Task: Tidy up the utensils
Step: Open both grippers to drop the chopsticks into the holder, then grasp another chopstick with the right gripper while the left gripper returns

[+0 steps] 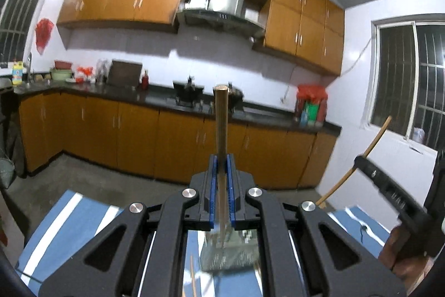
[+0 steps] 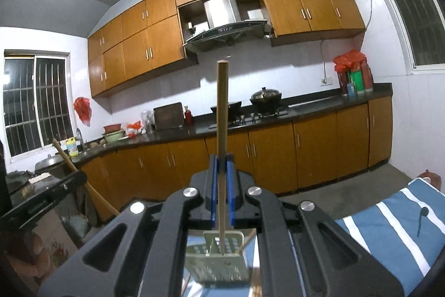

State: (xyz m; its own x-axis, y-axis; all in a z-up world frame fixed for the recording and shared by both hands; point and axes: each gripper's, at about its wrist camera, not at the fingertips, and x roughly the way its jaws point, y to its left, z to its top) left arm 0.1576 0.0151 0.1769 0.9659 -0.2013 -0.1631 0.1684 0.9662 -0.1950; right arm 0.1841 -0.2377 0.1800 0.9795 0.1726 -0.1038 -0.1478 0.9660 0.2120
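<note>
**Two utensils held upright, one in each gripper**

A thick wooden-handled utensil (image 1: 221, 130) stands upright, pinched between the blue pads of the left gripper (image 1: 221, 157); its lower end is blurred. The right gripper (image 2: 221, 157) clamps a thin wooden stick (image 2: 222, 113), also upright. Both hover above a blue-and-white striped cloth (image 2: 389, 227), with the orange-brown kitchen cabinets (image 1: 111, 130) well beyond.

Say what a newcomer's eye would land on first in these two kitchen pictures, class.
First, the wooden handle standing upright, clamped between the blue pads of the left hand-held gripper in the middle of its view. The right hand-held gripper grips a thinner wooden stick the same way, with a slotted holder below it. Behind both runs a wall of orange-brown cabinets around a steel range hood.
</note>
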